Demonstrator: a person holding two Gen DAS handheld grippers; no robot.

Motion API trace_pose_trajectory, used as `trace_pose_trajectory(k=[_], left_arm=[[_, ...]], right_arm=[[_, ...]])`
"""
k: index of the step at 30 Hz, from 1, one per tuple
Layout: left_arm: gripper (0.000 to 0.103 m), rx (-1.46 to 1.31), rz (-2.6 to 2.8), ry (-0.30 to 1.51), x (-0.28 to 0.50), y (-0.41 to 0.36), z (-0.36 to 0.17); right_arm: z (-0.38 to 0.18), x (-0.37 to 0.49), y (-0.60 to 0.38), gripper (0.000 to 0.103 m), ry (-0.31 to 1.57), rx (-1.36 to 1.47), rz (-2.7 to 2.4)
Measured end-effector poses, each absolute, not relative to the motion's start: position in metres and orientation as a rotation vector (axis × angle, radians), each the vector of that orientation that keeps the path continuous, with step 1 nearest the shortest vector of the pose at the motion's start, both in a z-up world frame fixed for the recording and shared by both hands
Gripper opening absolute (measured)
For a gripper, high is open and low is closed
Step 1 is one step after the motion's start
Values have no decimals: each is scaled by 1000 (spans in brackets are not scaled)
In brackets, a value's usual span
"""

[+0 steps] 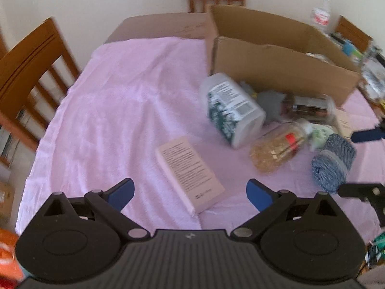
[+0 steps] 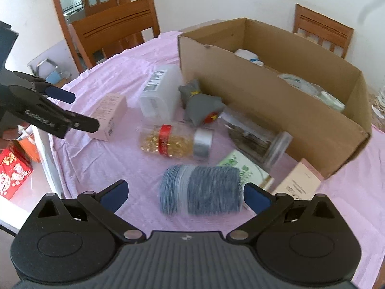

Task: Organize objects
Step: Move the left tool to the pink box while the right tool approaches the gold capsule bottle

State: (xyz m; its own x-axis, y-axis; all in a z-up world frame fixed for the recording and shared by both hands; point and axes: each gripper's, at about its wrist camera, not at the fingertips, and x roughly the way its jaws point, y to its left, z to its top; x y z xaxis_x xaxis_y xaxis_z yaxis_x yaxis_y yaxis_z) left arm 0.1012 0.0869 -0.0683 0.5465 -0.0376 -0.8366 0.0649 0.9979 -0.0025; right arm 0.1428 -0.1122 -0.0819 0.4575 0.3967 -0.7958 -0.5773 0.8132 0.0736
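Left gripper (image 1: pixel 190 193): jaws spread wide, nothing held, hung above the pink cloth (image 1: pixel 115 110) with the pink box (image 1: pixel 190 173) lying flat between and just ahead of the blue fingertips (image 1: pixel 122 193). No contact can be seen.

Right gripper (image 2: pixel 184 196): jaws also wide, nothing gripped. The yarn roll (image 2: pixel 201 190) lies on its side between the fingertips; the right pad (image 2: pixel 256 198) is just beside its end, touching or not cannot be told. The left pad is well apart from it.

Objects are clustered on the cloth in front of the open cardboard box (image 2: pixel 276 101):
- gold-filled jar (image 2: pixel 175 142), on its side, silver cap toward the box, red band around the middle
- clear jar (image 2: pixel 255 139) with dark contents, on its side, against the box wall
- grey pouch (image 2: pixel 201 107), beside the box corner
- white plastic tub (image 2: pixel 160 94), tipped over, barcode label up
- green-printed packet (image 2: pixel 243 168), partly under the yarn roll and clear jar
- second pink carton (image 2: pixel 298 184), near the box's near corner

Some items are already inside the cardboard box; they are blurred and not identifiable.

Wooden chairs (image 2: pixel 115 29) stand around the table. A red carton (image 2: pixel 13 171) is seen off the table edge at left in the right wrist view. Both views are motion-blurred.
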Motion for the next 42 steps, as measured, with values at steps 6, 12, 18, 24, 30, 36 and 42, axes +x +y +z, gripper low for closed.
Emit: trace_pose_trajectory(k=[6, 12, 18, 24, 30, 36, 42], left_arm=[[99, 153, -249, 987, 121, 91, -73], [99, 294, -433, 1005, 130, 97, -80], [99, 405, -588, 998, 133, 96, -87], [99, 481, -636, 974, 139, 95, -94], [99, 492, -661, 982, 147, 100, -97], [99, 533, -731, 985, 152, 101, -101], [99, 443, -853, 1045, 150, 104, -101]], right_arm=[[-79, 145, -107, 103, 913, -161, 504], [-87, 151, -79, 103, 898, -156, 428], [-91, 158, -59, 103, 886, -155, 384], [-96, 166, -48, 103, 890, -160, 360], [-102, 172, -38, 103, 894, -172, 353], [-109, 179, -29, 103, 902, -183, 353], [-111, 185, -27, 103, 913, -178, 349]])
